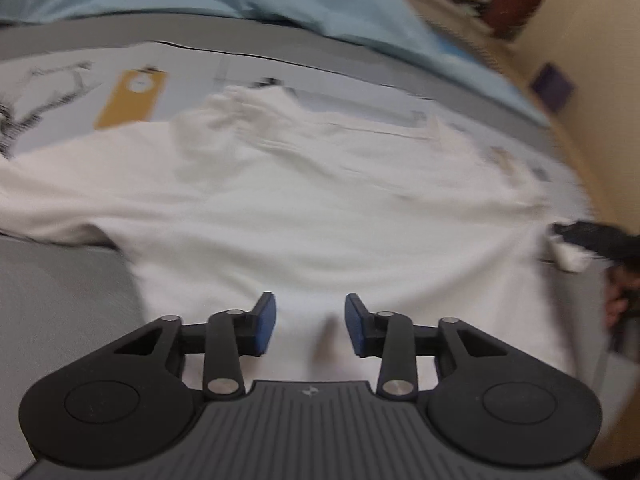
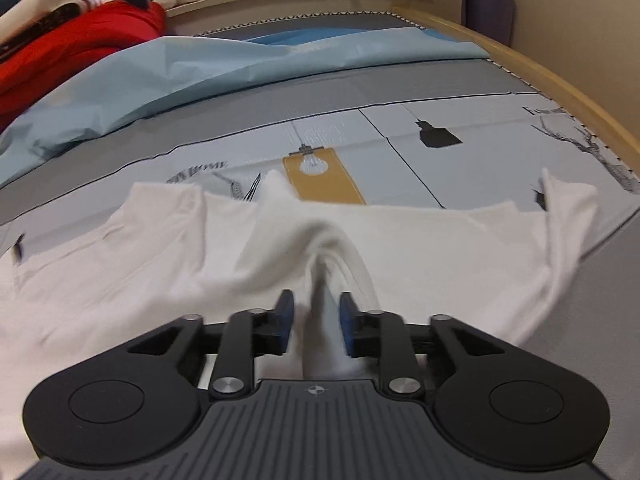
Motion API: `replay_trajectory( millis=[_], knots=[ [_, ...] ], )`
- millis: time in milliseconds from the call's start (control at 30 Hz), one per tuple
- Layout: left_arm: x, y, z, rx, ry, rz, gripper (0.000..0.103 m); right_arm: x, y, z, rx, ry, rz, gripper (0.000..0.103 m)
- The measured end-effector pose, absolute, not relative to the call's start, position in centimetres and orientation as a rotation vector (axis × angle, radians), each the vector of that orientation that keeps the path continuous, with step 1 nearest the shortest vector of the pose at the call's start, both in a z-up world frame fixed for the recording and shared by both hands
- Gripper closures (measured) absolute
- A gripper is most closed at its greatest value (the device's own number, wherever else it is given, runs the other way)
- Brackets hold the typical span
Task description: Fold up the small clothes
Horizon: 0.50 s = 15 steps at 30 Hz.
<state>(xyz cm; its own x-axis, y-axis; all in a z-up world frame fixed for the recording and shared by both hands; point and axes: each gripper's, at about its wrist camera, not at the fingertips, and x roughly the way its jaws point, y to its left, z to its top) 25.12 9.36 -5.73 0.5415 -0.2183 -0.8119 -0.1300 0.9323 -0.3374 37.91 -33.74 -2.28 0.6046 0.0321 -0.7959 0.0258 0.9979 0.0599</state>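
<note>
- The white shirt (image 1: 304, 200) lay spread across the printed bedcover (image 2: 460, 120), still mostly flat, with no clean fold to be seen yet.
- Left gripper (image 1: 310, 322) hovered low over the near part of the shirt, blue pads well apart, nothing between them.
- Right gripper (image 2: 316, 322) had a ridge of shirt fabric bunched up between its pads; the pads stood partly closed around it, but whether they truly pinched the cloth was hard to call.
- In the left view the right gripper showed at the far right edge, with a bit of white cloth at its tip.
- A sleeve (image 2: 560, 208) stuck out loose on the right side, another part of the shirt rumpled on the left.
- The blue sheet (image 2: 200, 64) sat crumpled beyond, apart from the shirt.
- My read: early days. The first fold looked only just begun, and both sleeves and the body were left to do.
</note>
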Motion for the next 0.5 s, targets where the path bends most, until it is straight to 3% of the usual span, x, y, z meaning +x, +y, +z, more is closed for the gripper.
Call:
replay_trajectory(
  millis=[167,300,333,400,500],
  knots=[
    [23.9,5.7,-5.2,-0.443,1.039,-0.249,0.056,31.4,-36.1,-0.3,0.154,1.027,0.081,0.074],
    [23.4,2.4,-6.0,-0.368,1.082,-0.287,0.057,25.0,-38.0,-0.4,0.257,1.138,0.128,0.065],
    [23.2,1.8,-6.2,-0.341,1.097,-0.274,0.061,23.9,-38.2,-0.9,0.268,1.175,0.134,0.064],
    [22.5,1.2,-6.6,-0.283,1.124,-0.236,0.091,22.1,-38.1,-2.4,0.252,1.278,0.144,0.062],
    [20.6,2.6,-6.0,-0.292,1.126,-0.188,0.099,20.7,-37.4,-4.1,0.212,1.352,0.155,0.062]
  ],
)
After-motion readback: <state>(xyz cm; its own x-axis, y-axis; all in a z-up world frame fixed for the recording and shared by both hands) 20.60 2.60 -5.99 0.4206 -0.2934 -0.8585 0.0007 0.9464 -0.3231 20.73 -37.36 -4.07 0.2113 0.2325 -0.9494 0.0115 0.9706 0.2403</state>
